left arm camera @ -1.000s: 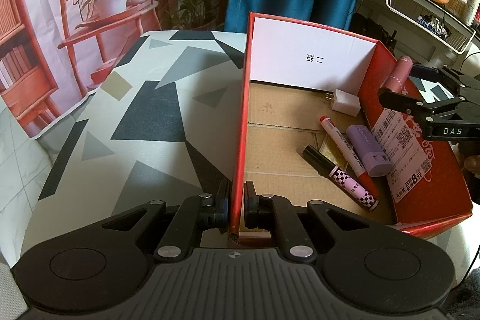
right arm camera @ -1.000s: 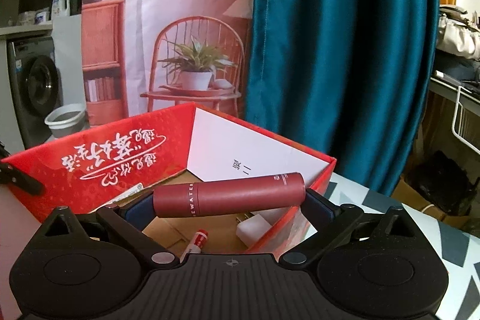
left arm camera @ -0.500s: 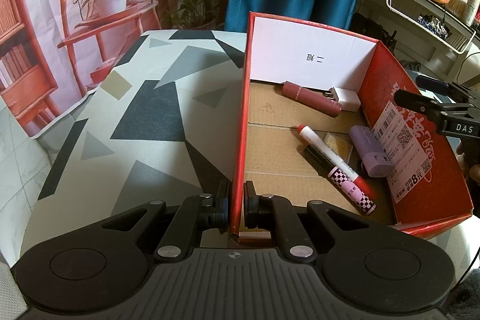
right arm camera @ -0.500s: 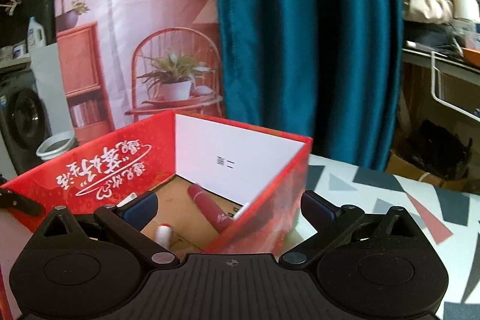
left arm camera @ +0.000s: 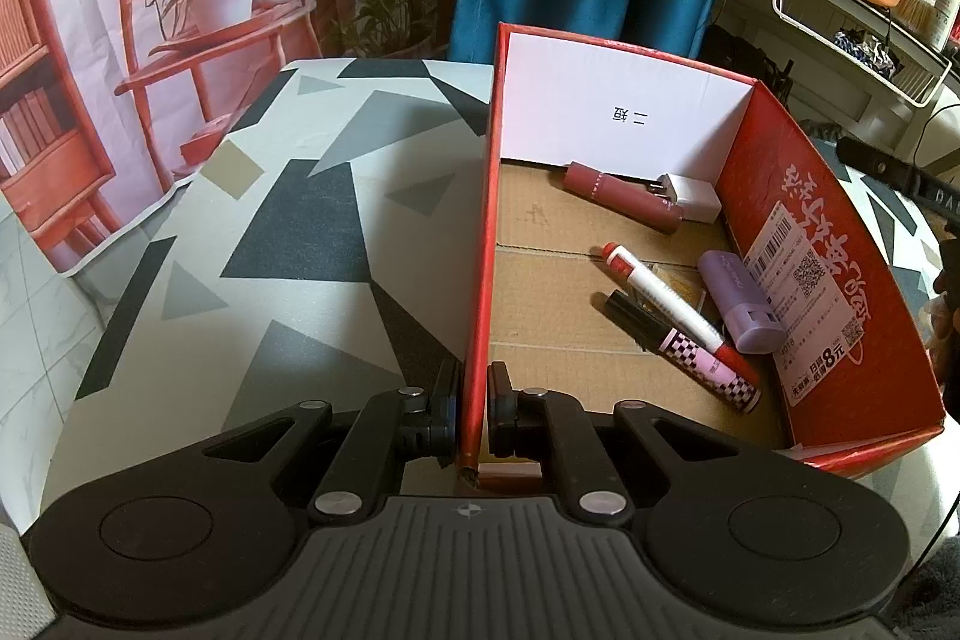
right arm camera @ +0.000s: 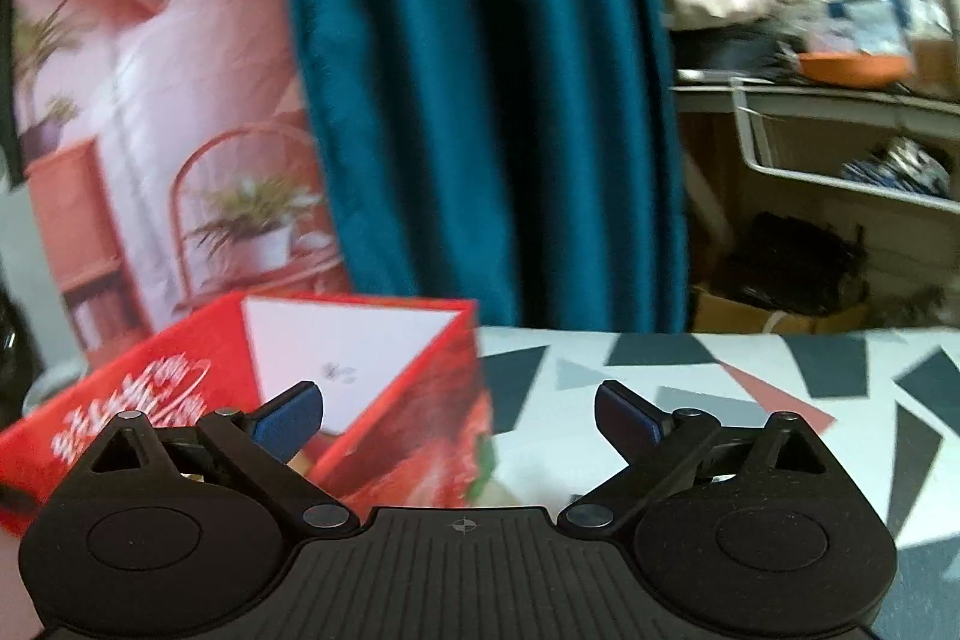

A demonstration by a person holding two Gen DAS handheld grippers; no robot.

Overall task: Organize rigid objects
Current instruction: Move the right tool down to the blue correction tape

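Note:
A red cardboard box stands on the patterned table. My left gripper is shut on the box's near left wall. Inside lie a dark red tube, a white charger, a red-and-white marker, a checkered pink pen and a lilac case. In the right wrist view my right gripper is open with nothing between its fingers, to the right of the box. Part of the right gripper shows past the box's right wall.
The table has a grey, black and white geometric cover. A teal curtain and a printed backdrop hang behind. Shelves and a wire basket with clutter stand at the right.
The right gripper opened and let the dark red tube drop into the box, then drew away to the right. The marker inside shifted. The left gripper kept its hold.

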